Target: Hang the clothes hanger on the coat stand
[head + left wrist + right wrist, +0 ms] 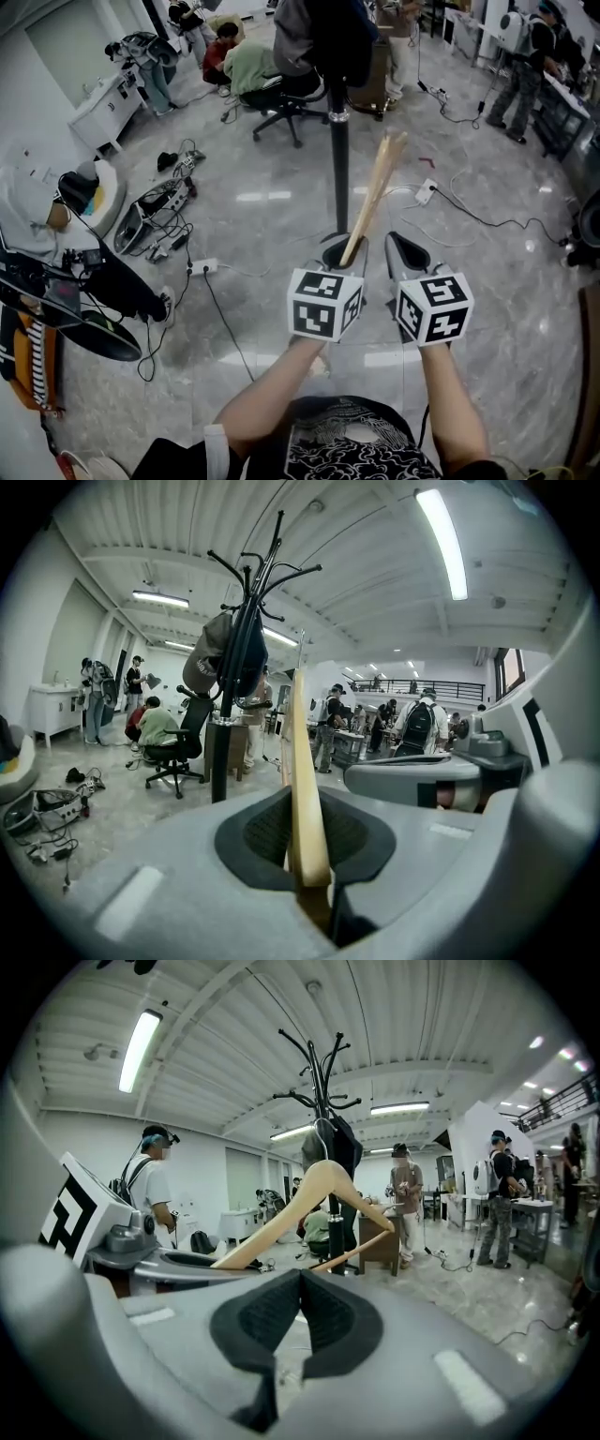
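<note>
A pale wooden clothes hanger [375, 190] stands upright, its lower end clamped in my left gripper [339, 253]. In the left gripper view the hanger [301, 761] shows edge-on between the dark pads [262, 832]. The black coat stand [338, 155] rises just beyond the hanger, with dark clothes [319, 37] on its top. Its hooks [267, 569] are up and to the left, above a hanging hat [208, 656]. My right gripper [403, 246] is beside the left one, shut and empty. From there the hanger [314, 1194] hangs before the stand [326, 1082].
A person in green sits on an office chair [277, 98] behind the stand. Cables, a power strip [427, 190] and gear lie on the glossy floor. Another person [37, 225] sits at the left, and others stand at benches [562, 103] far right.
</note>
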A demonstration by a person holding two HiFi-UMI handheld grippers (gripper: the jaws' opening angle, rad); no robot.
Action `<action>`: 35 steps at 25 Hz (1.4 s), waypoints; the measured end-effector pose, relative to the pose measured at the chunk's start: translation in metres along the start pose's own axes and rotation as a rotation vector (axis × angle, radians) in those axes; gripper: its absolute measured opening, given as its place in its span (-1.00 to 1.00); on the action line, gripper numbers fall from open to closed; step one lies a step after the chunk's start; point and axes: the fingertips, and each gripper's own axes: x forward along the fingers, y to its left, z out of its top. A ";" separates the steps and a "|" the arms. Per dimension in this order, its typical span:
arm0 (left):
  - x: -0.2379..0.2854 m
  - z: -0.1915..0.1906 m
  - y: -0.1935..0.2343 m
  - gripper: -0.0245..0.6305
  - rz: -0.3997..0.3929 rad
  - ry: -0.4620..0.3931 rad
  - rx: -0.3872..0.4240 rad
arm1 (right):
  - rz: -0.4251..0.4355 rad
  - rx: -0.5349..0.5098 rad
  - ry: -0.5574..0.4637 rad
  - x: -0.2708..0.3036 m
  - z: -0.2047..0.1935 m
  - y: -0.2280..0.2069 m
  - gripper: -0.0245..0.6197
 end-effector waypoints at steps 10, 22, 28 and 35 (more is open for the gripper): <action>0.013 0.012 0.064 -0.81 -0.050 0.013 -0.004 | -0.049 0.009 0.002 0.058 0.023 0.022 -0.92; 0.028 0.015 0.102 -0.81 -0.120 0.021 0.019 | -0.115 -0.002 0.001 0.096 0.035 0.035 -0.92; 0.043 0.014 0.115 -0.81 -0.124 0.025 0.014 | -0.121 -0.008 0.010 0.112 0.033 0.030 -0.92; 0.063 0.005 0.121 -0.81 -0.118 0.043 0.028 | -0.110 -0.010 0.005 0.130 0.030 0.018 -0.92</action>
